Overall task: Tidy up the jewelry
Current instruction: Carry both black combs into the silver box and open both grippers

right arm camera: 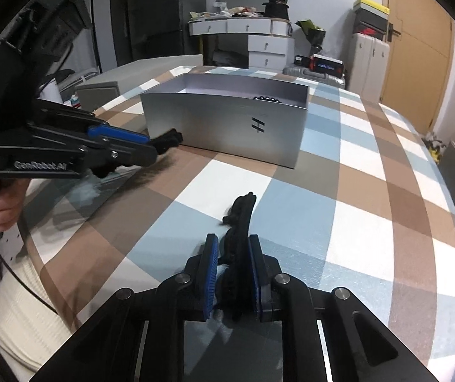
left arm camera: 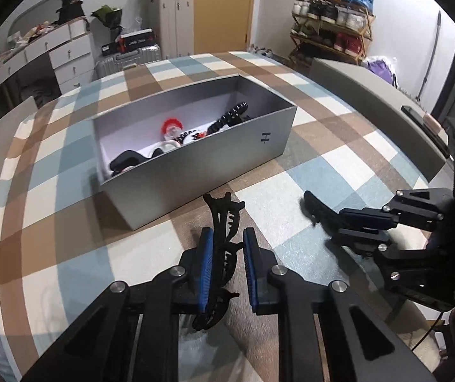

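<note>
Black and toothed, a hair claw clip is sitting between the blue pads of the left gripper, nearest the left wrist camera; the left pad is touching it, but a gap is showing on the right side, so I cannot tell whether the fingers are actually clamping it. Over in the right wrist view, the right gripper is closing its fingers on a second dark hair piece (its exact form is too blurred to name), which is sticking out forward over the checked cloth of the tabletop.

Both pieces are being carried low above the near part of the tabletop, with the grey box standing just beyond them toward the middle. Inside it, other accessories are already lying: black beads, something red, white bits.

Judging from this, the step in hand is delivering these two into the box. To do it well, each piece is needing a lift clear over the near wall before release, one hand at a time, so the grippers are not crowding each other. The left clip looks loosely seated and may slip early.
</note>
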A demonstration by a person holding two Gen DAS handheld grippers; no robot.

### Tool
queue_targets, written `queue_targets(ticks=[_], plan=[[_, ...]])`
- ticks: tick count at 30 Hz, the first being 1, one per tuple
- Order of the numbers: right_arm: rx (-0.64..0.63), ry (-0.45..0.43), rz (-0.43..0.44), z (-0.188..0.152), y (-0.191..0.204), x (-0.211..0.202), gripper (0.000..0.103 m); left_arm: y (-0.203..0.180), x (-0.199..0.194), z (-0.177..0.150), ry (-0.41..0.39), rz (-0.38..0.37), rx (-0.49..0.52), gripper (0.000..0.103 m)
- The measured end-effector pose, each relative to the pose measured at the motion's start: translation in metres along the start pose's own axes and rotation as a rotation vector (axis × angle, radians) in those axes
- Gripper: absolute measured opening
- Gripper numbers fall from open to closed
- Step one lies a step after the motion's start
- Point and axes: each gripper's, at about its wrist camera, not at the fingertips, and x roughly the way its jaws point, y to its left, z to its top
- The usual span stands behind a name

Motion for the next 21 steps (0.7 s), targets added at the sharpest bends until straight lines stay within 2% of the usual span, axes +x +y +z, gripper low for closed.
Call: queue_targets(ticks=[10, 16, 21], plan=[[0.083, -0.067, 0.075, 0.014, -0.003, -0.018, 0.017, 0.006, -0.028, -0.004, -0.089, -0.003, -0.054, 0.013], [0.177, -0.129, 0.18, 0.026, -0.01, -0.033, 0.017, 0.012, -0.045, -0.002, -0.164, 0.0, -0.1, 0.013], [0.195, -0.175, 0.205, 0.04, -0.009, -0.043, 0.017, 0.016, -0.057, 0.004, -0.217, -0.003, -0.118, 0.013]])
